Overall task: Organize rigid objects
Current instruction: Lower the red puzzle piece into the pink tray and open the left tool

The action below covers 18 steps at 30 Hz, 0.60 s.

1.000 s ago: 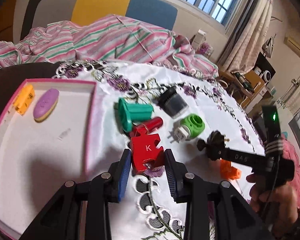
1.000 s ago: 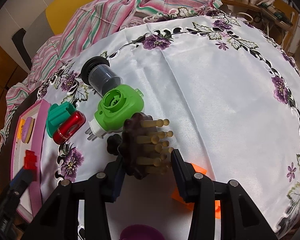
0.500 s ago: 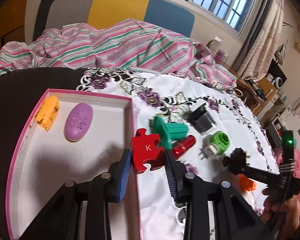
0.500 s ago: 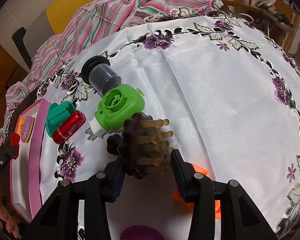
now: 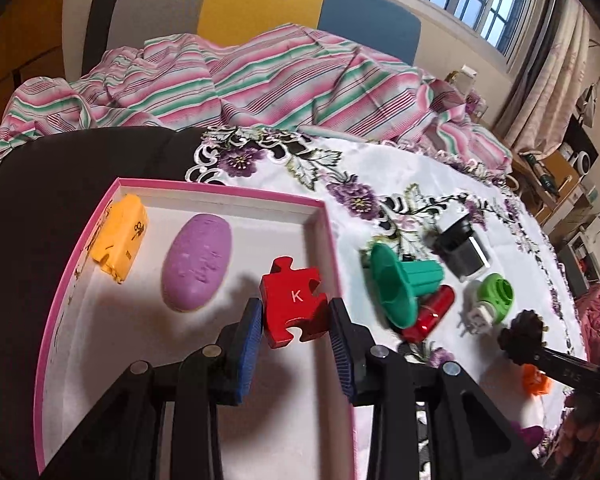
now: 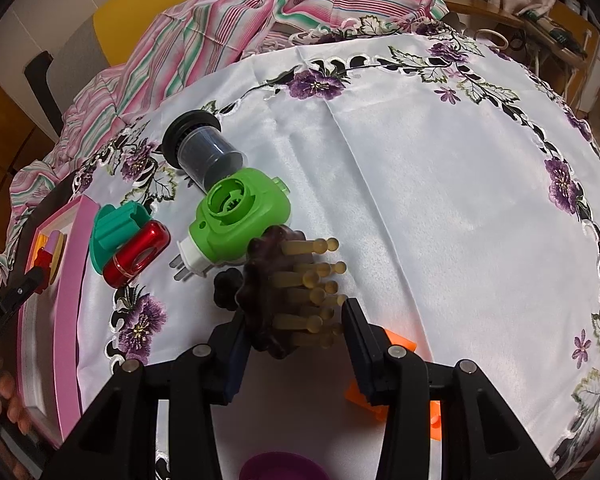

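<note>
My left gripper (image 5: 296, 340) is shut on a red puzzle piece (image 5: 294, 306) marked K and holds it above the right part of the pink-rimmed white tray (image 5: 220, 194). In the tray lie an orange block (image 5: 120, 236) and a purple oval (image 5: 198, 262). My right gripper (image 6: 296, 332) is shut on a dark brown massage brush (image 6: 272, 296) with tan pegs, above the white flowered tablecloth (image 6: 440, 184). The brush also shows in the left wrist view (image 5: 522, 338).
On the cloth lie a teal flanged piece (image 5: 404, 284), a red cylinder (image 5: 430, 314), a green plug-in device (image 6: 240, 216), a black-capped jar (image 6: 204, 152), an orange piece (image 6: 396, 384) and a purple object (image 6: 280, 468). A striped blanket (image 5: 260, 80) lies beyond the table.
My left gripper has carried the red puzzle piece left, from above the cloth to above the tray. The right gripper has held still with the brush.
</note>
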### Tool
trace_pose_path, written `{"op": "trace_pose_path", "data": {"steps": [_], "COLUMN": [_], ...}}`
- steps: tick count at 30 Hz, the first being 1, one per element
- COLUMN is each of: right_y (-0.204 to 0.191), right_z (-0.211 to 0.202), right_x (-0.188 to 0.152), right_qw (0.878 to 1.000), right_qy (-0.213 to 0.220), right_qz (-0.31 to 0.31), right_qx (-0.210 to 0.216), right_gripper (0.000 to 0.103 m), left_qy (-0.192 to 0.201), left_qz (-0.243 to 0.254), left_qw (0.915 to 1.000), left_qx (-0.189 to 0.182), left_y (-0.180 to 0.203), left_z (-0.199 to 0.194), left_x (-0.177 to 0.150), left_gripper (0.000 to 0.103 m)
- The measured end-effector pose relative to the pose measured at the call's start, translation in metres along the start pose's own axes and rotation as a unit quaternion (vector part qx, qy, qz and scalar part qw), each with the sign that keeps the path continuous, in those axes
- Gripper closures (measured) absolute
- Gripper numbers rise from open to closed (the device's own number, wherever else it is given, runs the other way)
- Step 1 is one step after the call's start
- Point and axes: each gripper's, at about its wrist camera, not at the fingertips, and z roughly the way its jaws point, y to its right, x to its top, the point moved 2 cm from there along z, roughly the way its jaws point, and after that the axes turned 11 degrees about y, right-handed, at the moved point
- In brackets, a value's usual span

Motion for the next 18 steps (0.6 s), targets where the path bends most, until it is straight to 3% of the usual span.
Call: {"op": "trace_pose_path", "data": {"steps": [18], "right_y": [0.003], "right_z": [-0.001], "right_x": [0.001], "right_qw": [1.000], "right_qy": [0.005], "right_qz": [0.021], "right_qx": [0.009], "right_gripper": [0.059], "left_qy": [-0.019], "left_qz": [0.017], "left_qw": [0.9995], "left_qx": [0.017], "left_y": [-0.004], "left_z": [0.035], "left_x": [0.007], "left_gripper": [0.070]}}
